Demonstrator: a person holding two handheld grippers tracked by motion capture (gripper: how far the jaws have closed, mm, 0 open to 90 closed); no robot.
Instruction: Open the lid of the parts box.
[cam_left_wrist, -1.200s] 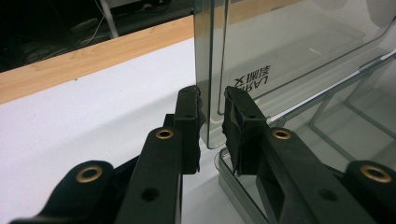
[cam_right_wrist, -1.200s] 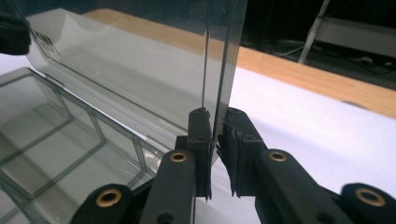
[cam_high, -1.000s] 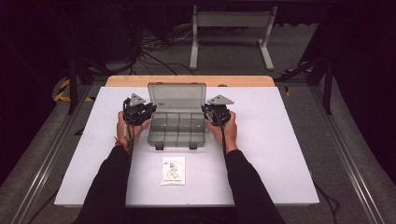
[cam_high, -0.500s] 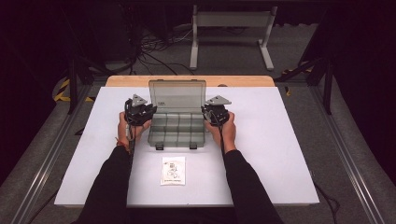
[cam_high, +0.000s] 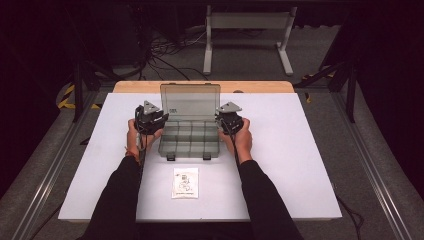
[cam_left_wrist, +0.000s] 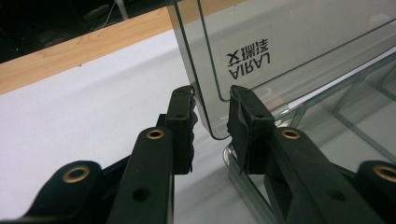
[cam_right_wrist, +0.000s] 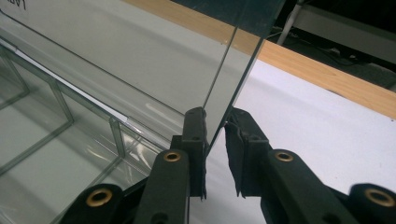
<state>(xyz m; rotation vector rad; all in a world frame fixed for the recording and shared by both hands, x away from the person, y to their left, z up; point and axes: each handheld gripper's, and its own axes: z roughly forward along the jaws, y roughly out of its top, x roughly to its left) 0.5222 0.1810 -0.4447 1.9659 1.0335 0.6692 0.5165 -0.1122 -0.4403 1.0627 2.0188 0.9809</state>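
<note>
On table (cam_high: 300, 150): one organizer box (cam_high: 190, 140), two tongs.

Both forearms reaching forward; left gripper (cam_high: 159, 119) and right gripper (cam_high: 223, 119) level, well apart, fingers (cam_left_wrist: 182, 114) slightly parted.

Smoky-grey translucent box (cam_high: 190, 139), white table (cam_high: 300, 165), black tongs (cam_left_wrist: 212, 116), white printed packet (cam_high: 185, 182).

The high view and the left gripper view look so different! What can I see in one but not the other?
The high view alone has the person's hands, the right tool and a small paper packet near the table's front edge. The left gripper view alone has the mirrored lettering on the lid, whose edge stands between the left tool's jaws. Both share the clear box, its raised lid and the white tabletop.
</note>
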